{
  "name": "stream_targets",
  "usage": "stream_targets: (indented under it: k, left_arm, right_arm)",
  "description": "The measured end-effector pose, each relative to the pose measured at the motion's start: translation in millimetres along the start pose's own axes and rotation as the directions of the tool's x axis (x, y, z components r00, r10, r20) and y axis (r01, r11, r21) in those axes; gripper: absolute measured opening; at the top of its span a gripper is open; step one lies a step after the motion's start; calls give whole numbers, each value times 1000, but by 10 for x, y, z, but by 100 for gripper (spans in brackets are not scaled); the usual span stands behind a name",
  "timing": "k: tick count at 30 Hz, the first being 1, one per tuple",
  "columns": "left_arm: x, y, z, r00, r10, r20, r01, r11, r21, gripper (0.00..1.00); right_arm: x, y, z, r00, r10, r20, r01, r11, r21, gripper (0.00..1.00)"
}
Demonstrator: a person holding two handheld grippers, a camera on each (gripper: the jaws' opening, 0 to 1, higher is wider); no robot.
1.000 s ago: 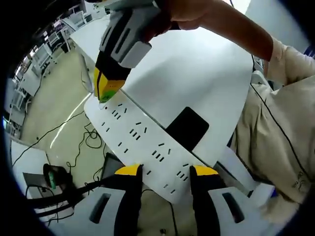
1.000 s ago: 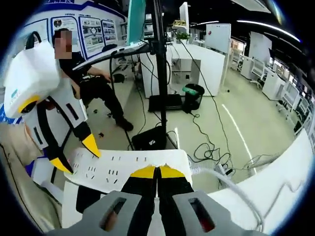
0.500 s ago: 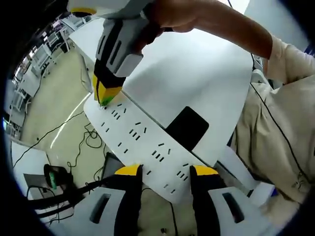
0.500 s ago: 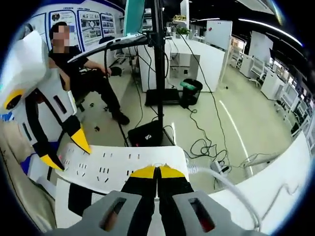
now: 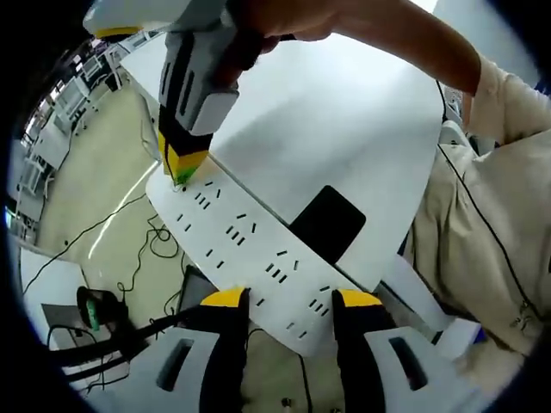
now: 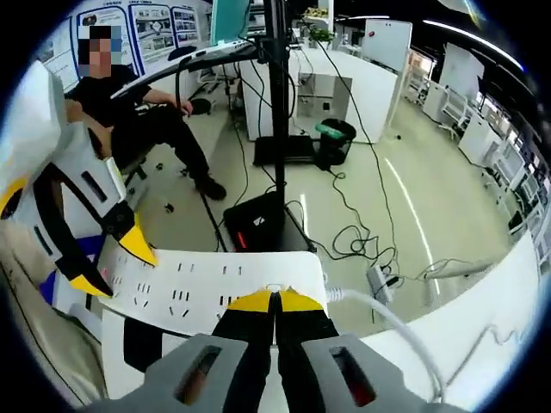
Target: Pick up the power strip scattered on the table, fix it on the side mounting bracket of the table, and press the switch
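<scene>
White strip spans from one gripper to the other along the table edge

Left gripper view: the white power strip [image 5: 245, 245] lies along the edge of the table [image 5: 344, 112], its long axis running from between this view's own jaws away to the upper left. The left gripper [image 5: 291, 303] stands wide, one yellow tip on either side of the strip's near end; whether the pads actually press it I cannot tell. At the far end the right gripper [image 5: 181, 163] comes down with its tips together on the strip, about where the switch should be, and a dark patch [image 5: 327, 224] sits just beside the strip's middle.

Right gripper view: the right gripper's [image 6: 275, 301] tips are closed flat against each other, touching the strip's near end, beside where the cable [image 6: 379, 314] leaves. The strip runs off to the left, to the left gripper's spread tips. By my reading, the press belongs to the right gripper, straight ahead of its tips.
</scene>
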State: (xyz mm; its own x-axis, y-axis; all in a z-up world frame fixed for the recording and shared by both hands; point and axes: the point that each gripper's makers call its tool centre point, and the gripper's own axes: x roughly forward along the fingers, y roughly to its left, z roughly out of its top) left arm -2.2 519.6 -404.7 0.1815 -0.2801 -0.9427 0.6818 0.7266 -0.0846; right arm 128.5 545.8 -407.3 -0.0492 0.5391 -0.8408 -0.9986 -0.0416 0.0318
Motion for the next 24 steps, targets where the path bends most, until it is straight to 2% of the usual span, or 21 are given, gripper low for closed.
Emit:
stream_targets:
  k: [13,24]
  left_arm:
    - [6,14,-5,1000,-3,14,3,1000,2,43]
    - [6,12,1,1000,-6,11,6,1000,3,43]
  right_arm:
    - [31,16,-7,993,-7,-120,-5,996,-93,0]
    - [37,28,-34,992,-5,-124,-8,994,-106,0]
